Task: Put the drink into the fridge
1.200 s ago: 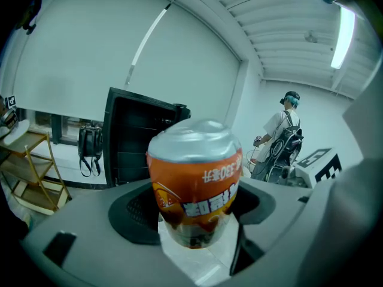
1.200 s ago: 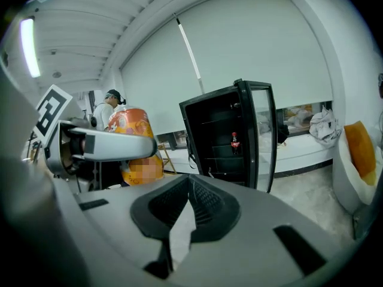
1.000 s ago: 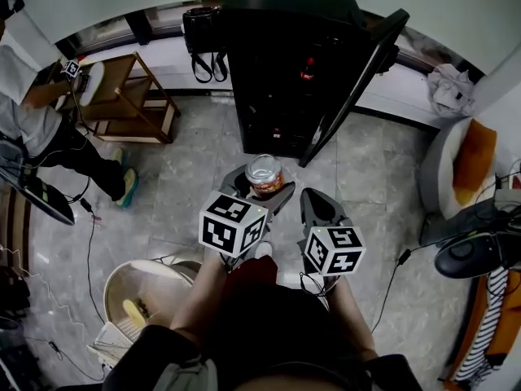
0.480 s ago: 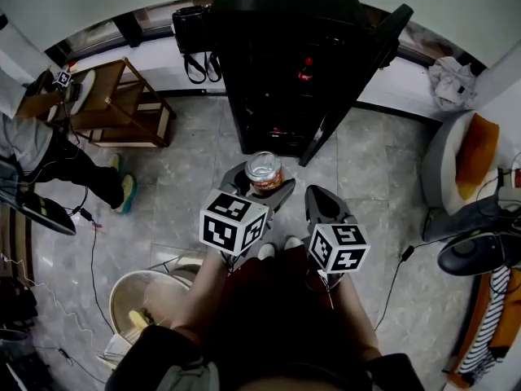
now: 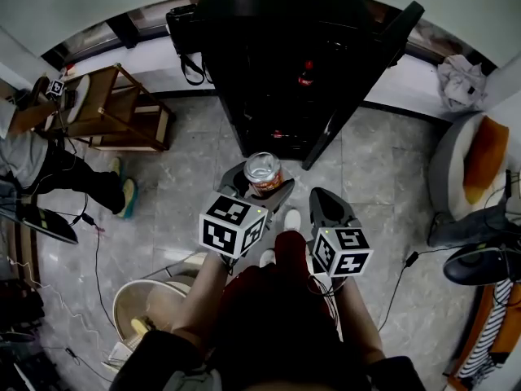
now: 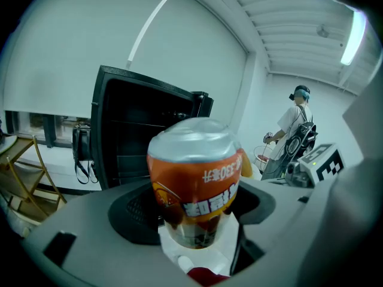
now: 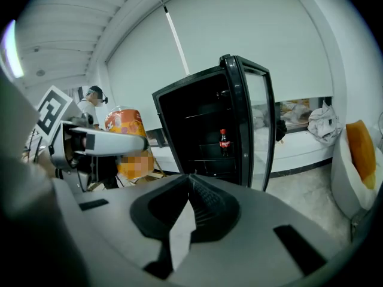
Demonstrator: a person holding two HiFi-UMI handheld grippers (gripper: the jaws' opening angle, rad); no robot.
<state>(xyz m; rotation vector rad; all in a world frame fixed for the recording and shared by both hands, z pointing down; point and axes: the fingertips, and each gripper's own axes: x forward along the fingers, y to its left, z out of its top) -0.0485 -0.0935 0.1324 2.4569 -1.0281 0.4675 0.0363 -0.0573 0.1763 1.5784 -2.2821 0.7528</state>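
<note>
An orange-labelled drink can [image 5: 263, 173] with a silver lid stands upright in my left gripper [image 5: 260, 187], which is shut on it. In the left gripper view the can [image 6: 194, 178] fills the gap between the jaws. Ahead stands the black fridge [image 5: 277, 55] with its door [image 5: 370, 80] swung open to the right. A cola bottle [image 5: 306, 73] sits on a shelf inside. My right gripper [image 5: 324, 206] is beside the left one, shut and empty. The right gripper view shows the fridge [image 7: 203, 130], the bottle [image 7: 224, 141] and the can [image 7: 122, 121] at the left.
A wooden rack [image 5: 114, 108] stands on the floor at the left, with a person [image 5: 32, 153] next to it. A black bag [image 5: 189, 35] hangs by the fridge. A round bin [image 5: 151, 312] is behind me on the left; a cushioned seat [image 5: 472, 161] is on the right.
The fridge has come closer and looms larger in the head view. Both grippers keep their pose, the can still held. The person at the left has shifted.
</note>
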